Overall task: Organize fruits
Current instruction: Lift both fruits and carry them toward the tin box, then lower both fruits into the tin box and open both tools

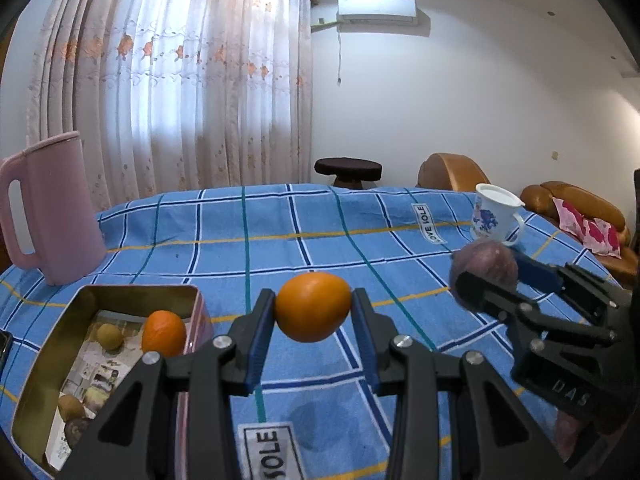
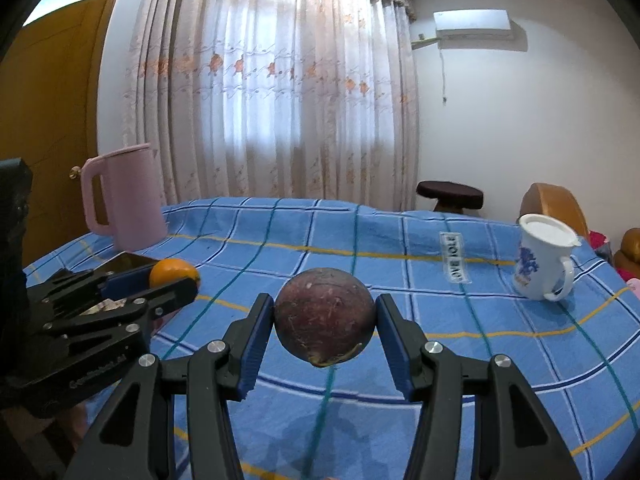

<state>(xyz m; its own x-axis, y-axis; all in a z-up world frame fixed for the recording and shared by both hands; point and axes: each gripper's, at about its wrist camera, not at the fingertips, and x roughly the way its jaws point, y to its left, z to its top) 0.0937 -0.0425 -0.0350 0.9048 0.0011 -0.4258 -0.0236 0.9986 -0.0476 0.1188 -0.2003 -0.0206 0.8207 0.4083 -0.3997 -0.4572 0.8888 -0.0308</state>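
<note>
Carrying fruits to the tin
Left gripper (image 1: 313, 307) is clamping an orange (image 1: 313, 306), right gripper (image 2: 325, 318) a passion fruit (image 2: 325, 317); next, lowering into the near-left tin (image 1: 60, 320).

The broad middle of the blue checked cloth-covered counter (image 1: 320, 232) lies bare between the tall pink plastic jug (image 1: 48, 216) at far left and the white flowered ceramic mug (image 1: 494, 214) at far right, while the open gold-lined rectangular tin (image 1: 48, 344) walls off the near-left corner.

Two oranges (image 1: 313, 306) (image 1: 164, 333), one purple fruit (image 2: 324, 317), one tin (image 1: 48, 360), one pink jug (image 1: 52, 216), one mug (image 1: 494, 216).
</note>
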